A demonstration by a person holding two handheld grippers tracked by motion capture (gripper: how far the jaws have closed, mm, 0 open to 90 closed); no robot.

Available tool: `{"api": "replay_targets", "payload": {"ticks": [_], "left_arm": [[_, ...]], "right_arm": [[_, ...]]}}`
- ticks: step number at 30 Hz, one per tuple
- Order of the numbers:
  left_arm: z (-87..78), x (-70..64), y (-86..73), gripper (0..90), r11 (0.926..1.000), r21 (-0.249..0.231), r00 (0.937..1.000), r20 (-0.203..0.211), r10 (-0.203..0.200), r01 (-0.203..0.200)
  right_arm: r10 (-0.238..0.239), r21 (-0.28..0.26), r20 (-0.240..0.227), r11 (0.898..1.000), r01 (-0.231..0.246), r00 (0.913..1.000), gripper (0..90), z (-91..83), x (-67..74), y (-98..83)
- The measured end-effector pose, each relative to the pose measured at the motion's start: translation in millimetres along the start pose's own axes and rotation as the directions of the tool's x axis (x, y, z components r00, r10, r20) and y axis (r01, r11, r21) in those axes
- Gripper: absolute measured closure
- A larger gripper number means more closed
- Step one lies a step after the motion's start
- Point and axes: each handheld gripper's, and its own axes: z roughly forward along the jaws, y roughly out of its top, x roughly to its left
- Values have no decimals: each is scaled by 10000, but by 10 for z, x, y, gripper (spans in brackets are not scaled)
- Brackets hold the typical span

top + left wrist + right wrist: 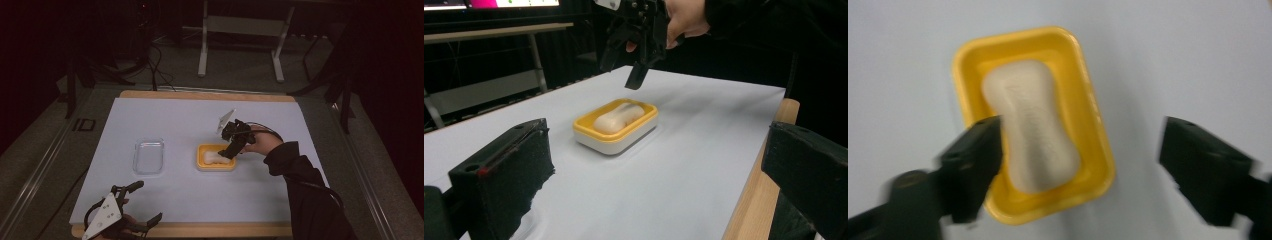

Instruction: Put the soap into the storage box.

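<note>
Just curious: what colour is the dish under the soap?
Yellow dish; clearest in the right gripper view.

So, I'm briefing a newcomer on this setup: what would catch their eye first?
The yellow soap dish at the middle of the pale table, with a cream soap bar lying in it. The right gripper hangs open just above it, holding nothing. A clear lid lies to the dish's left.

yellow dish [1093, 115], cream soap [1033, 125], blk jaws

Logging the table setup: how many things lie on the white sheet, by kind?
Yellow soap dish: 1
Pale soap bar, lying in the dish: 1
Clear plastic lid or tray: 1
Total: 3
</note>
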Motion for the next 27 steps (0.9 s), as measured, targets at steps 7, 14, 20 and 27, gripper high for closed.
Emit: {"api": "replay_targets", "payload": {"ticks": [7, 14, 20, 27], "left_arm": [[8, -9, -2, 1, 10000, 30, 10000, 72, 24, -24], [1, 0, -1, 1, 10000, 57, 10000, 18, 4, -4], [2, 3, -1, 1, 9999, 32, 9999, -20, -133, 133], [9, 9, -2, 1, 9998, 91, 9998, -106, -148, 149]], "right_arm": [[1051, -523, 238, 9932, -1037, 9942, 108, -91, 18, -100], [2076, -1217, 177, 9714, -2039, 9781, 108, -195, 47, -298], [3010, -1498, 441, 9447, -2916, 9526, 128, -231, 106, -526], [3937, -1696, 884, 9111, -3756, 9150, 132, -290, 247, -744]]}}
